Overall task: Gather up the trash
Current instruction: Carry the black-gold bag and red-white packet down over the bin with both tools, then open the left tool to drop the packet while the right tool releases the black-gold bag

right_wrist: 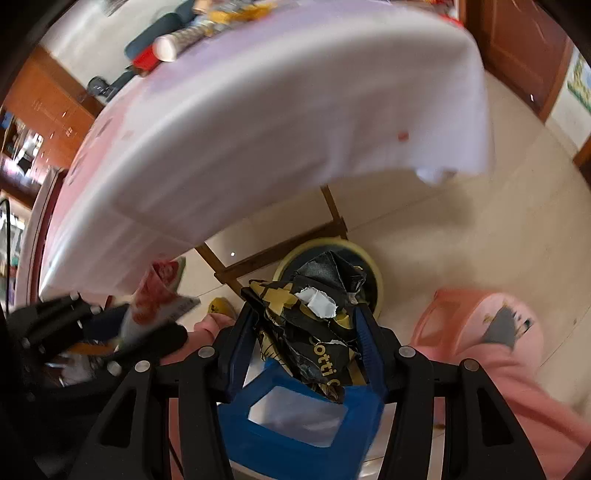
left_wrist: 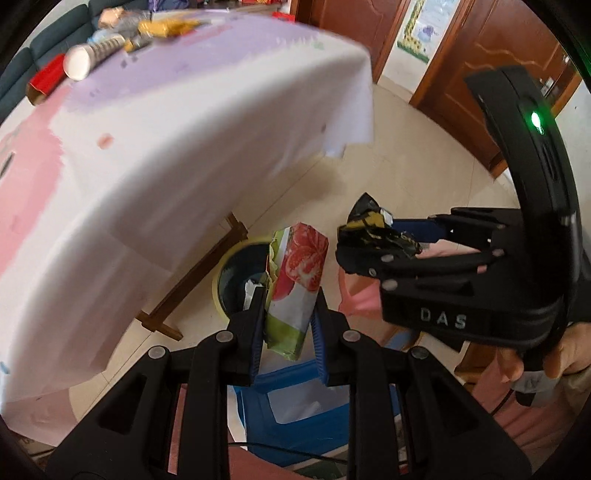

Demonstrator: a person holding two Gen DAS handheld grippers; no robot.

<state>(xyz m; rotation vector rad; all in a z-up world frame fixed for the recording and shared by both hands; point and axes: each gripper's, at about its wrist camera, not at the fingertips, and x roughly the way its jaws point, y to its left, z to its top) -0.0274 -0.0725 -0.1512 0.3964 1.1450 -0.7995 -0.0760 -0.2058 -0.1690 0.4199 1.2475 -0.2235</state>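
Note:
My left gripper (left_wrist: 290,314) is shut on a crumpled wrapper with red fruit print (left_wrist: 295,284) and holds it in the air beside the table. My right gripper (right_wrist: 308,332) is shut on a crumpled black and gold wrapper (right_wrist: 314,317). The right gripper also shows in the left wrist view (left_wrist: 373,251), to the right of the fruit wrapper. A round bin with a yellow rim (left_wrist: 229,273) stands on the floor below both grippers, next to the table leg. More trash lies at the table's far end: a paper cup (left_wrist: 88,59), a red box (left_wrist: 46,79) and yellow wrappers (left_wrist: 166,27).
The table with a white and lilac cloth (left_wrist: 166,147) fills the upper left. A blue stool (right_wrist: 295,424) stands right below the grippers. A pink stool (right_wrist: 476,325) stands to the right. Wooden doors (left_wrist: 480,55) lie beyond the tiled floor.

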